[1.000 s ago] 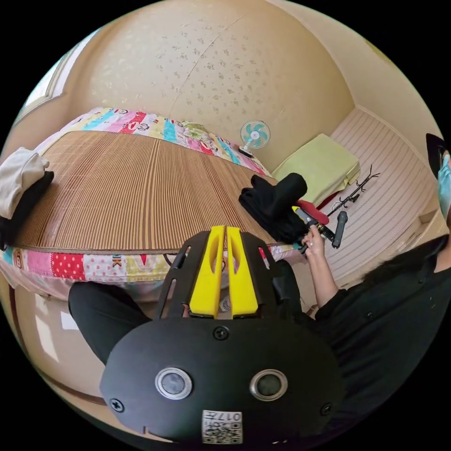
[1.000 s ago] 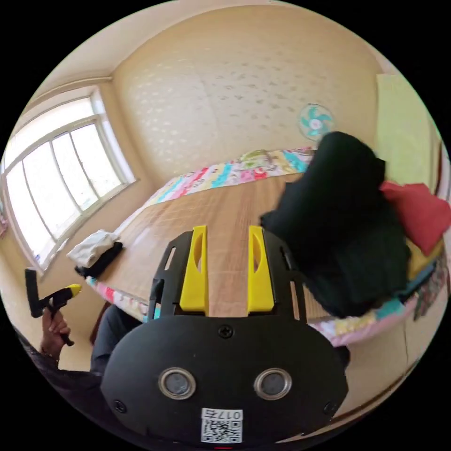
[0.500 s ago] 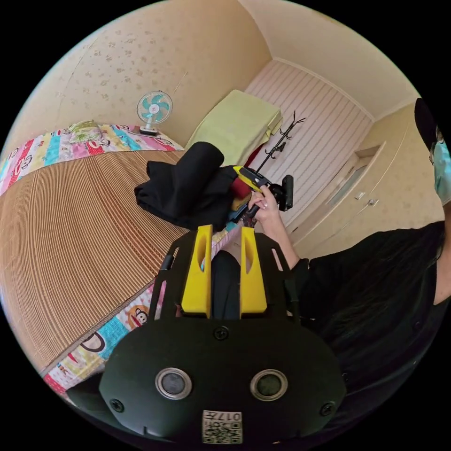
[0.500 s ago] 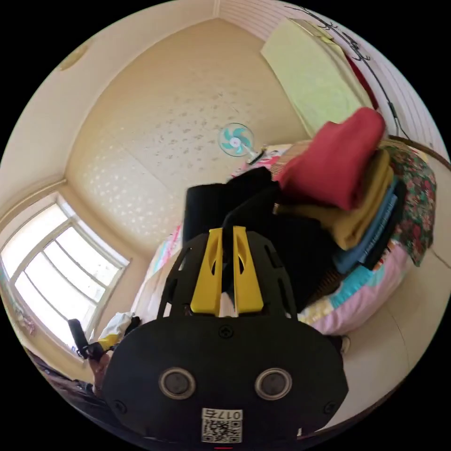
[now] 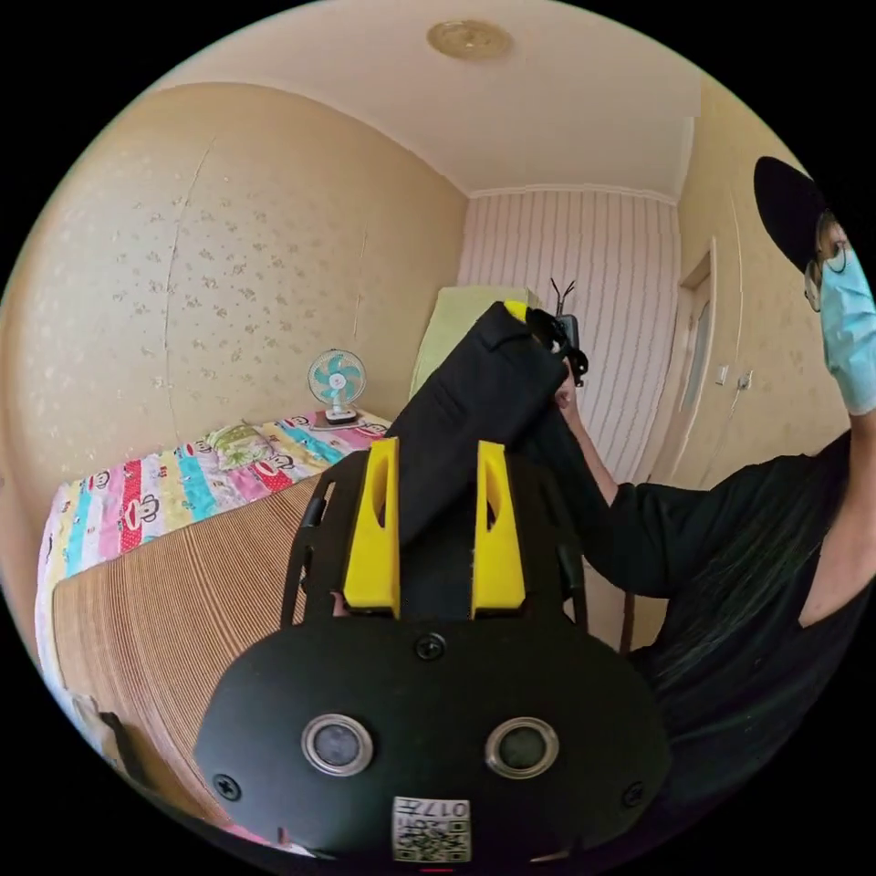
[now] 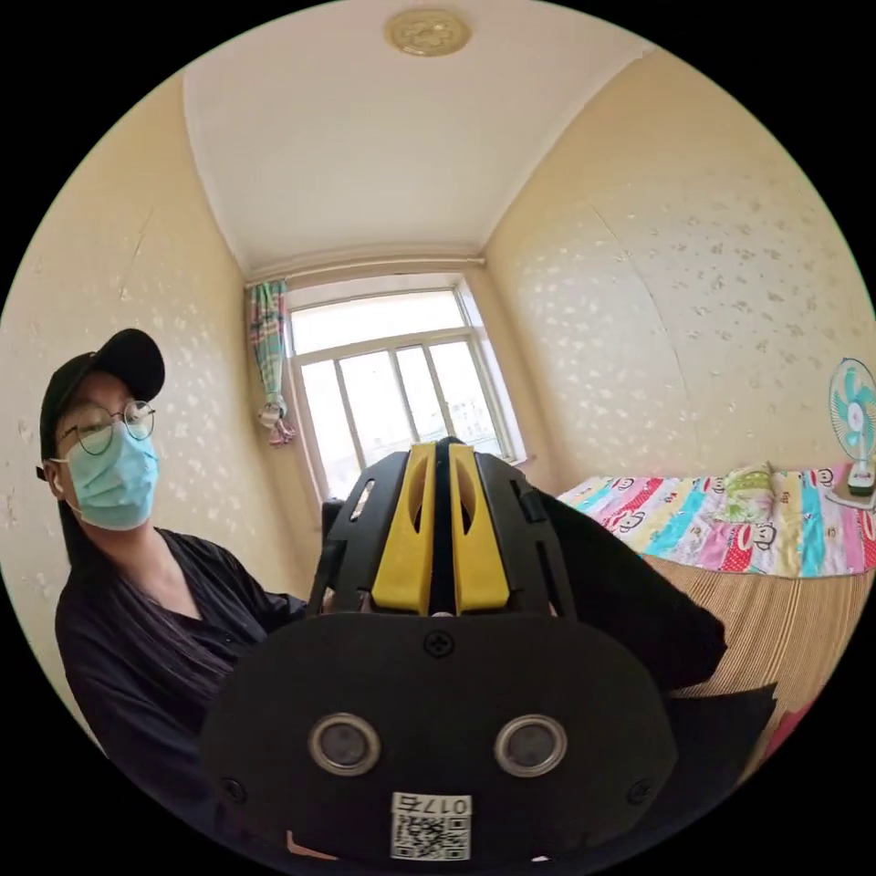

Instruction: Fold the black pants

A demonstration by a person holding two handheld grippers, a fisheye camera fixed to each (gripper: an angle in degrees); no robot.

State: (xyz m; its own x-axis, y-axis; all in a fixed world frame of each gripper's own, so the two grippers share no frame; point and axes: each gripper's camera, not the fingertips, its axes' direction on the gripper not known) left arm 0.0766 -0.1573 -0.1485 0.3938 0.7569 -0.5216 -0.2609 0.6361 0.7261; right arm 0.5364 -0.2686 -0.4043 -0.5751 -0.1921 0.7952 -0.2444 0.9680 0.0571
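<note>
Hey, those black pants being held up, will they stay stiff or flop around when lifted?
Probably floppy: the black pants sag from the right hand-held gripper toward the left hand-held gripper. Likely light, since one pinched edge carries them. They may swing.

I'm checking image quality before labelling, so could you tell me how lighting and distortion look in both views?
Right gripper view: the window is blown out white and backlights the room; walls bow from fisheye. Left gripper view: even light, sharp fan, but the black pants read as a nearly detailless dark mass.
</note>
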